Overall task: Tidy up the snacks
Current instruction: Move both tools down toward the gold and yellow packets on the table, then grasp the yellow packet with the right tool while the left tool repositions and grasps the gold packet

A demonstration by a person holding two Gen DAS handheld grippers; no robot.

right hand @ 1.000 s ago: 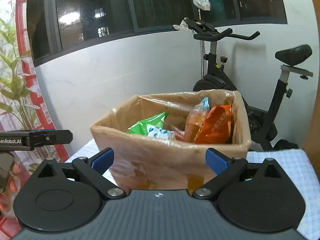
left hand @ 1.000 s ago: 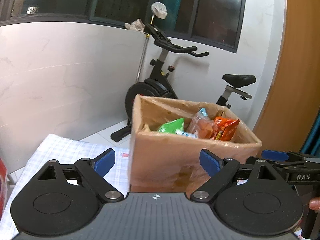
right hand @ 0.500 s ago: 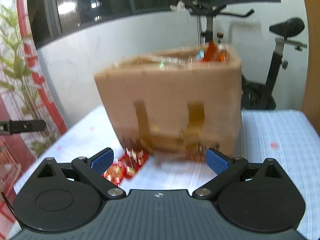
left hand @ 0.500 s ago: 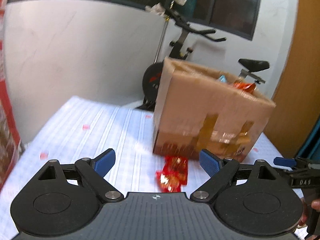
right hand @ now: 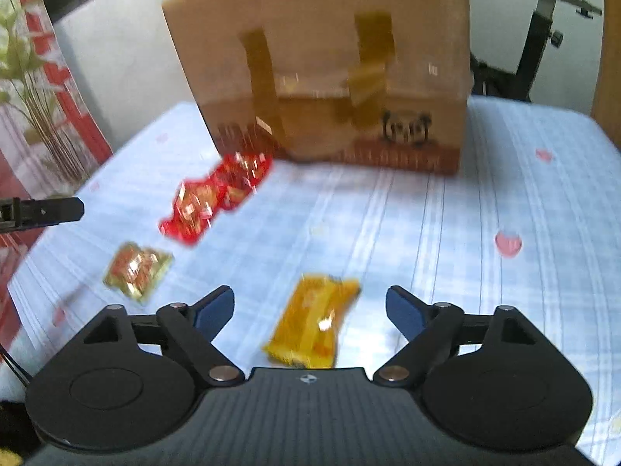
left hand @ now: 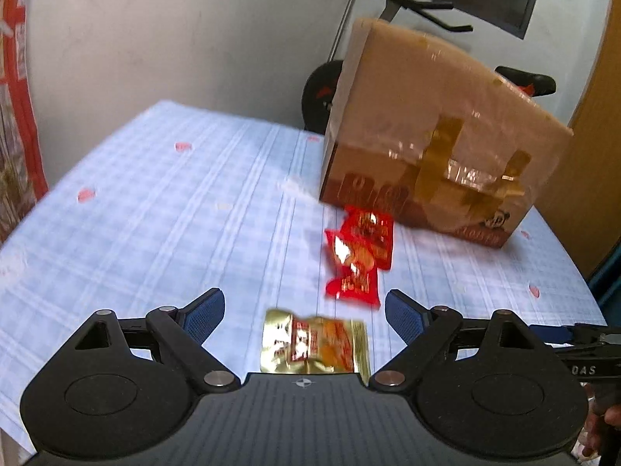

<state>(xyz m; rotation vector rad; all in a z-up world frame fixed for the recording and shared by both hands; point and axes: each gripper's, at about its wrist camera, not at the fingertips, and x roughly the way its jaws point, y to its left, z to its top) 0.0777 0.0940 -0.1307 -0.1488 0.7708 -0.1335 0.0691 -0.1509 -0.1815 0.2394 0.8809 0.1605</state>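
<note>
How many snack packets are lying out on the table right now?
4, I think: two red packets overlapping near the box, a gold packet nearer the left gripper, an orange packet between the right gripper's closing jaws. Blur may hide others.

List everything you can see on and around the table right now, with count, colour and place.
cardboard box: one, brown with yellowish tape strips, far side of the table.
red snack packets: a small cluster, count unclear from blur, shiny red, on the cloth just in front of the box.
gold packet: one, gold with red print, on the cloth between the left tool's fingers.
yellow packet: one, yellow-orange, on the cloth between the right tool's fingers.
tablecloth: one, pale blue check with pink hearts, covering the table.
exercise bike: one, black, behind the box by the white wall.
left tool: black with blue pads, jaws apart around the gold packet.
right tool: black with blue pads, jaws closing, not yet touching the yellow packet.
</note>
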